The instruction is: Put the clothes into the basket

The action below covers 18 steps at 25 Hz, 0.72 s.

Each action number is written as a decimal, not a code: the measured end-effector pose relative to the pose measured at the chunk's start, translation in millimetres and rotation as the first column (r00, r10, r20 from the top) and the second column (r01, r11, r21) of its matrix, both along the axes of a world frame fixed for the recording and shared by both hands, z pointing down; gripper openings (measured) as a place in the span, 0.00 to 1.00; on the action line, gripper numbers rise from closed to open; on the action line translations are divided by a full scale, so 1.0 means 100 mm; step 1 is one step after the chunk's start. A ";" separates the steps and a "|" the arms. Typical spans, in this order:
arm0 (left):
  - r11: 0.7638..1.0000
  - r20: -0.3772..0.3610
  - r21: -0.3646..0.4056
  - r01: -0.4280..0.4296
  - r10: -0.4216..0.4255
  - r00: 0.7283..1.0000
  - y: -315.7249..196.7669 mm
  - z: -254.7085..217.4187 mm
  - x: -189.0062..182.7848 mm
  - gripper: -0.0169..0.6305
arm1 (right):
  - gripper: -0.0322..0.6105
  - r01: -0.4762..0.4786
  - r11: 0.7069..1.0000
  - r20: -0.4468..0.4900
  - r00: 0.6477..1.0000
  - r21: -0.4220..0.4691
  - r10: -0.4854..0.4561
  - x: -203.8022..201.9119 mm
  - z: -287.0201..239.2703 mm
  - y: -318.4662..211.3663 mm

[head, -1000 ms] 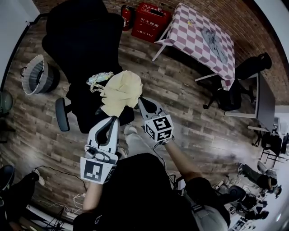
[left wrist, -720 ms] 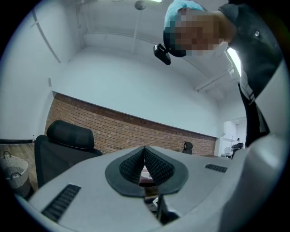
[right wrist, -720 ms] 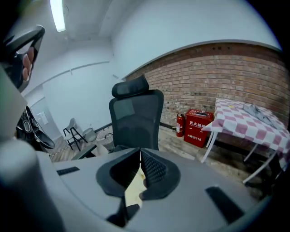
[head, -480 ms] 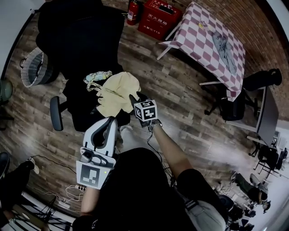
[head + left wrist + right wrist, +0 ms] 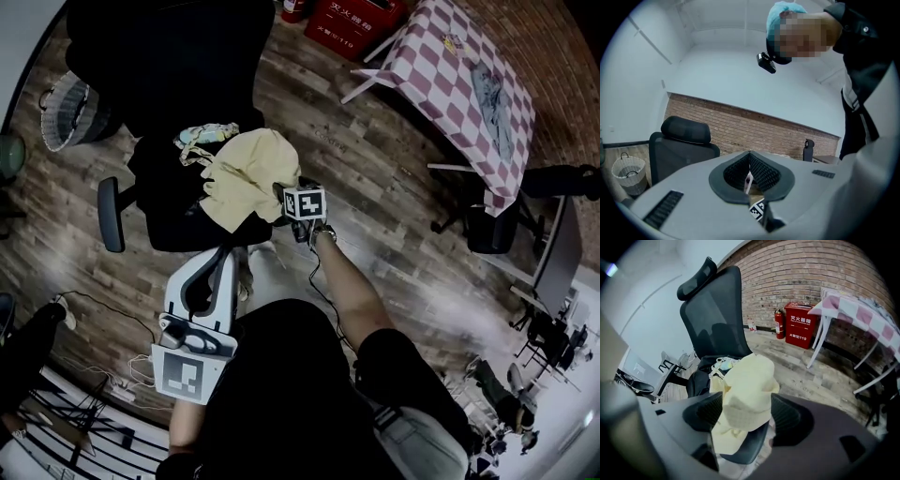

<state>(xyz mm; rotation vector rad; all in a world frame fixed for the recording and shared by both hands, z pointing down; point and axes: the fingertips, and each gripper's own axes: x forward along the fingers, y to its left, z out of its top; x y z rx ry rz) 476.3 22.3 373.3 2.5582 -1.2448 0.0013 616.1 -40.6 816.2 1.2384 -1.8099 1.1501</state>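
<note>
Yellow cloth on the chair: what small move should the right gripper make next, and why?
Probably close on the yellow cloth. The right gripper has its jaws opening, one on either side of the cloth without pressing it. The cloth lies on the black chair, and the basket stands beyond the chair.

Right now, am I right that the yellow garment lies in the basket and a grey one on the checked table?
No: the yellow garment lies on the chair, not in the basket, as the head view shows. The grey one is on the checked table.
</note>
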 end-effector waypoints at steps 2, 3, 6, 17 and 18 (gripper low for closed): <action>1.000 0.010 -0.014 0.014 -0.014 1.000 -0.03 0.04 0.01 0.05 | 0.53 -0.006 0.999 -0.014 1.000 -0.032 0.005 0.03 0.14 0.01; 1.000 0.014 -0.021 0.021 -0.021 1.000 -0.05 0.07 0.02 0.05 | 0.53 -0.008 0.999 -0.025 1.000 -0.043 0.007 0.04 0.18 0.01; 0.998 0.026 -0.038 0.040 -0.039 0.999 -0.09 0.12 0.04 0.05 | 0.52 -0.007 0.998 -0.057 0.998 -0.057 0.004 0.03 0.25 0.03; 0.999 0.023 -0.038 0.037 -0.036 0.999 -0.24 0.15 0.17 0.05 | 0.13 0.061 0.998 -0.122 0.991 -0.009 -0.062 -0.14 0.10 0.00; 0.998 0.022 -0.038 0.040 -0.039 0.999 -0.24 0.15 0.17 0.05 | 0.12 0.058 0.998 -0.113 0.992 -0.003 -0.058 -0.16 0.06 -0.01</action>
